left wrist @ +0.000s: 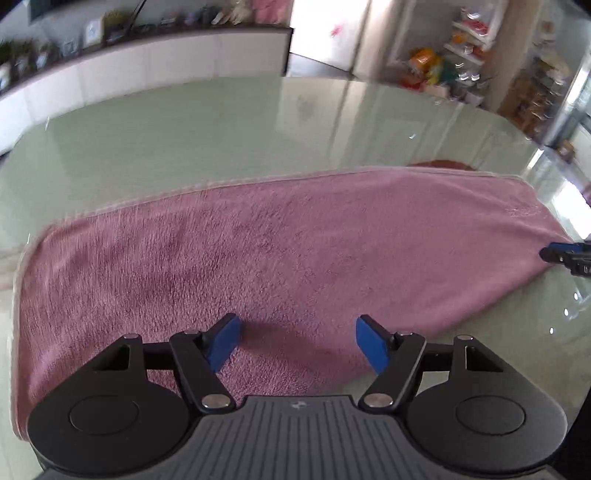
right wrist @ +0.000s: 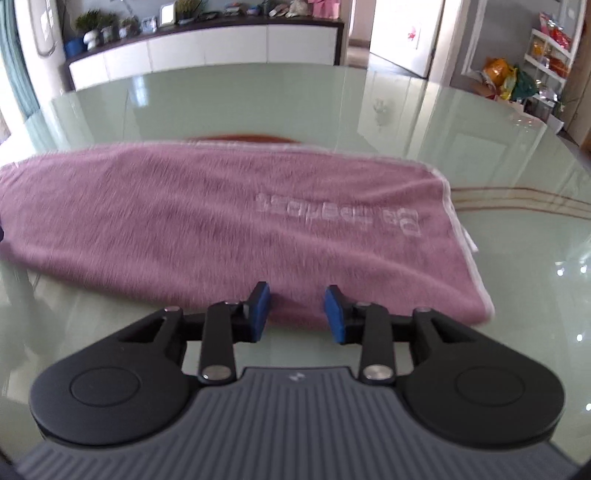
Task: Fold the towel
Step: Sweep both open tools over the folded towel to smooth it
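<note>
Pink towel (left wrist: 280,240) lies flat and folded on the glass surface (left wrist: 184,147), white lettering (right wrist: 338,212) near its right end. Left tongs (left wrist: 295,341) wide open above the towel's near edge, nothing gripped. Right tongs (right wrist: 297,314) part open at the near edge, empty.

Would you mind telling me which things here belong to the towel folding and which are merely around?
Job in hand:
- pink towel
- left gripper, open above it
- right gripper, open at its near edge
- glass table

Just around:
- white sideboard
- potted plants
- shelves of packets
</note>
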Available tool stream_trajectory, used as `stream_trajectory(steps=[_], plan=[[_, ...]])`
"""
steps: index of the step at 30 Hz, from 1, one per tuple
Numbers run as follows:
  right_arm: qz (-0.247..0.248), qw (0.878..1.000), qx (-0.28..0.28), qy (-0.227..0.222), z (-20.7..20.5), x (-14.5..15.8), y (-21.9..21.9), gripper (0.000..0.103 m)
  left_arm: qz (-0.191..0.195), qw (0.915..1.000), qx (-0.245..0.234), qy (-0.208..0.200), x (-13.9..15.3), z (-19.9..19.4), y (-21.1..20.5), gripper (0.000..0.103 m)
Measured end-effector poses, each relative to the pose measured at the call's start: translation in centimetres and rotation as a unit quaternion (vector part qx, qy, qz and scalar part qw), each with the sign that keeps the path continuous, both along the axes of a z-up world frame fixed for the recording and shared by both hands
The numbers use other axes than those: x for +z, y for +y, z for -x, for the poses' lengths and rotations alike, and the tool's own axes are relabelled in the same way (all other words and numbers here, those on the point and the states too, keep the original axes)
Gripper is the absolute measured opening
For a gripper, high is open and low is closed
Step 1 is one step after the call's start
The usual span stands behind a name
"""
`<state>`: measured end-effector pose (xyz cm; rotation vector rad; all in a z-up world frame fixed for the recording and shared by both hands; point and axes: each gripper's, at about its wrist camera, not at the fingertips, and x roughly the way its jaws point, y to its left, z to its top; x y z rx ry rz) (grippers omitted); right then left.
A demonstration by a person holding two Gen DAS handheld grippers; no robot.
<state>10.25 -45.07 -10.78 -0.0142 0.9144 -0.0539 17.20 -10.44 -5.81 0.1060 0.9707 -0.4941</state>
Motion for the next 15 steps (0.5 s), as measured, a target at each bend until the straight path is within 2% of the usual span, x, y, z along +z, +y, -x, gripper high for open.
stream_trajectory(steps=[4,6,9,12,15], plan=[[-0.029,1.000,-0.008,0.007,0.9,1.0,-1.8,0.034,-0.014,0.9998,-0.014,0.003,0.2,1.2,0.7,0.074],[-0.058,0.997,-0.033,-0.035,1.4,2.3,-3.5,0.034,-0.010,0.9998,-0.008,0.012,0.8,1.1,0.7,0.073],[-0.067,0.995,-0.054,-0.057,0.5,2.5,-4.1,0.039,0.013,0.9997,-0.022,-0.008,3.0,-0.4,-1.6,0.074],[-0.027,0.997,-0.054,-0.056,-0.9,1.2,-3.6,0.043,0.021,0.9984,-0.044,-0.028,4.2,-1.2,-5.1,0.080],[0.015,0.999,-0.023,-0.039,-0.2,-0.1,-3.0,0.046,0.030,0.9970,-0.068,-0.020,2.8,-1.6,-9.5,0.080]])
